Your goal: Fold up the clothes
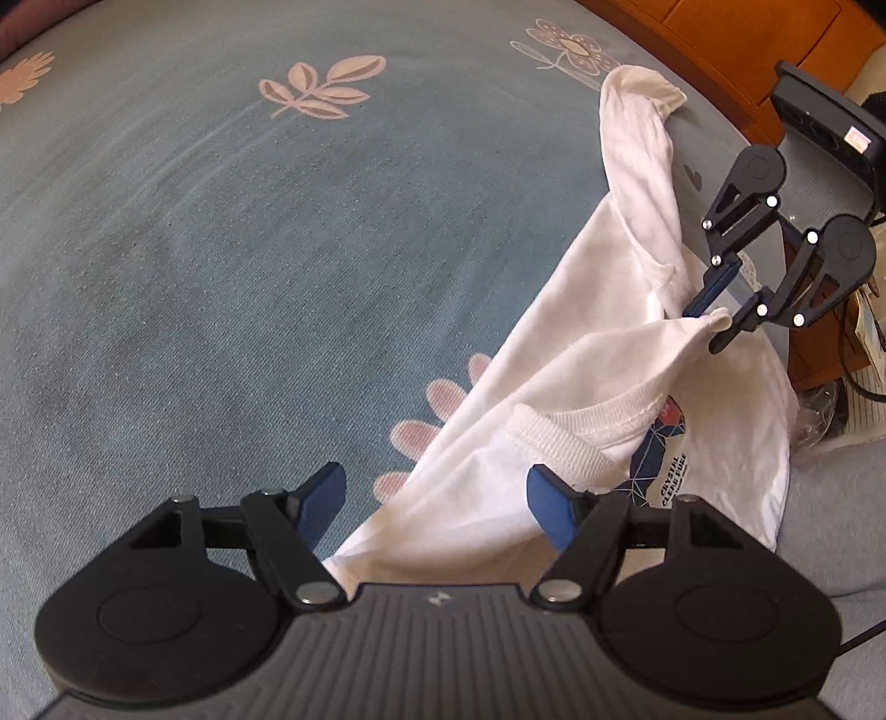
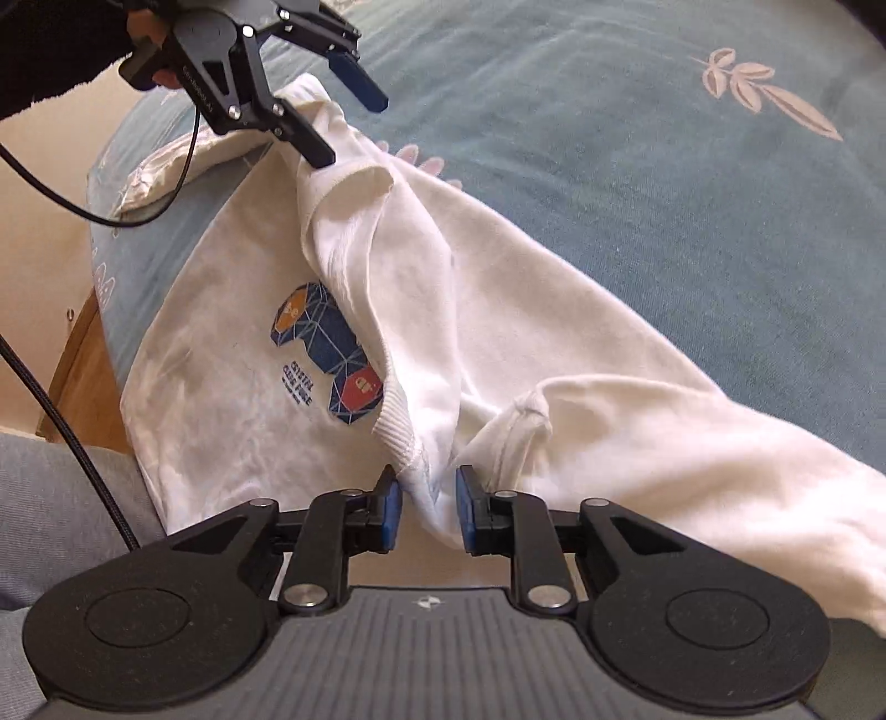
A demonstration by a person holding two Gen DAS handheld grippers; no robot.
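The white cotton T-shirt with blue printed logo [image 2: 343, 343] lies bunched on the blue floral bedspread [image 1: 221, 249]. Left hand-held gripper [image 1: 437, 498] spread; right hand-held gripper [image 2: 426, 509] parted around fabric, not pinching. Recommendation: regrip both shoulders, then draw flat.

Blue-grey bedspread [image 1: 221, 249] with pink leaf and flower prints, orange-brown wooden furniture [image 1: 736, 50] beyond its far edge, cream wall [image 2: 33, 183], soft daylight
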